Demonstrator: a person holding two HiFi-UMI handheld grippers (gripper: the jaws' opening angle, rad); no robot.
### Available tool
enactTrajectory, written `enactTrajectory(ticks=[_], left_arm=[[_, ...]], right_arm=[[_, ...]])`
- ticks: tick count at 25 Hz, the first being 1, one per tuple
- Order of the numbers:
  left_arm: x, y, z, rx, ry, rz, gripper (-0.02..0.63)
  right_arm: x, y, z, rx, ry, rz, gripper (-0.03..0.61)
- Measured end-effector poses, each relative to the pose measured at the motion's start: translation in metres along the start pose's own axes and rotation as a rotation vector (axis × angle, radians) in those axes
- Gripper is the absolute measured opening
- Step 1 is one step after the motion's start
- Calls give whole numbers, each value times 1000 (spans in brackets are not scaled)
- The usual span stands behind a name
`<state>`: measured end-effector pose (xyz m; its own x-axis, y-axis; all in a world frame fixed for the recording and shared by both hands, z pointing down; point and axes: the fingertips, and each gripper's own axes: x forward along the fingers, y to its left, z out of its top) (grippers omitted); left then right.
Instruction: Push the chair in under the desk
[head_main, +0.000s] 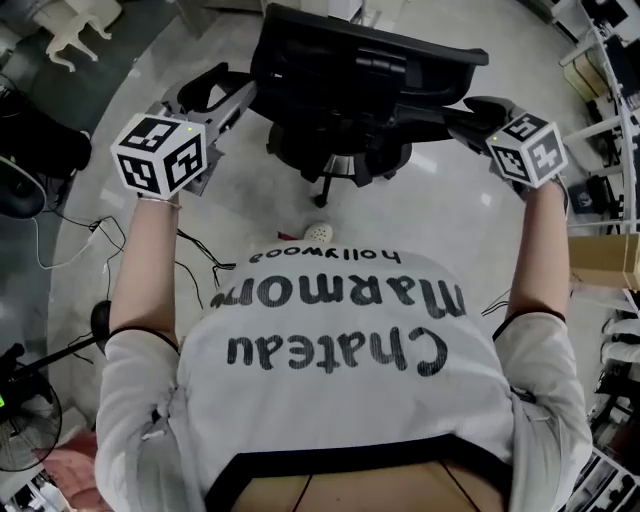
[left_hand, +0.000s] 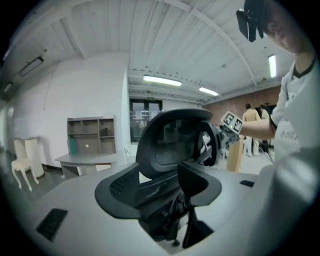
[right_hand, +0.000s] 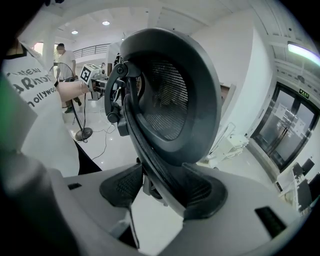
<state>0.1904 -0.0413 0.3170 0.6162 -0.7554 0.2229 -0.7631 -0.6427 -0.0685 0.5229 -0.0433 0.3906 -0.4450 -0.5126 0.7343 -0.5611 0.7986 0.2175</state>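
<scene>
- Head view: the black chair stands at the far middle on the pale floor, seen from above.
- The left gripper reaches the chair's left side and the right gripper its right side, each at the edge of the back.
- A small white round thing lies on the floor just near of the chair's base, and cables trail at the left.
- Left gripper view: the jaws stand fairly wide apart. The chair's curved back rises just beyond them with its near edge at the gap, and the pads do not visibly press on it.
- Far to the left, well apart from the chair, a grey surface stands in front of a shelf unit.
- Right gripper view: the jaws are held wide on the rim of the chair's mesh back. The rim runs down between the two pads and meets both.
- Glass doors show at the far right, and a floor fan stands at the far left.
</scene>
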Motion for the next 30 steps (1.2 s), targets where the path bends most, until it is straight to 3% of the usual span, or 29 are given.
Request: enactTrajectory(ticks=[4, 8, 14, 18, 26, 30], left_arm=[[16, -3, -24, 217, 239, -100, 265], [31, -2, -25, 329, 325, -125, 265], [56, -6, -60, 551, 560, -182, 264], [59, -9, -65, 577, 617, -201, 261], [55, -10, -66, 529, 687, -163, 253], [55, -11, -71, 508, 737, -184, 242]], right_arm=[[1, 1, 1, -5, -12, -3, 250], [0, 1, 1, -7, -16, -6, 251], [1, 2, 2, -9, -28, -13, 252], [1, 1, 2, -25, -30, -14, 250], [2, 0, 6, -83, -21, -4, 242], [9, -4, 4, -81, 21, 12, 249]])
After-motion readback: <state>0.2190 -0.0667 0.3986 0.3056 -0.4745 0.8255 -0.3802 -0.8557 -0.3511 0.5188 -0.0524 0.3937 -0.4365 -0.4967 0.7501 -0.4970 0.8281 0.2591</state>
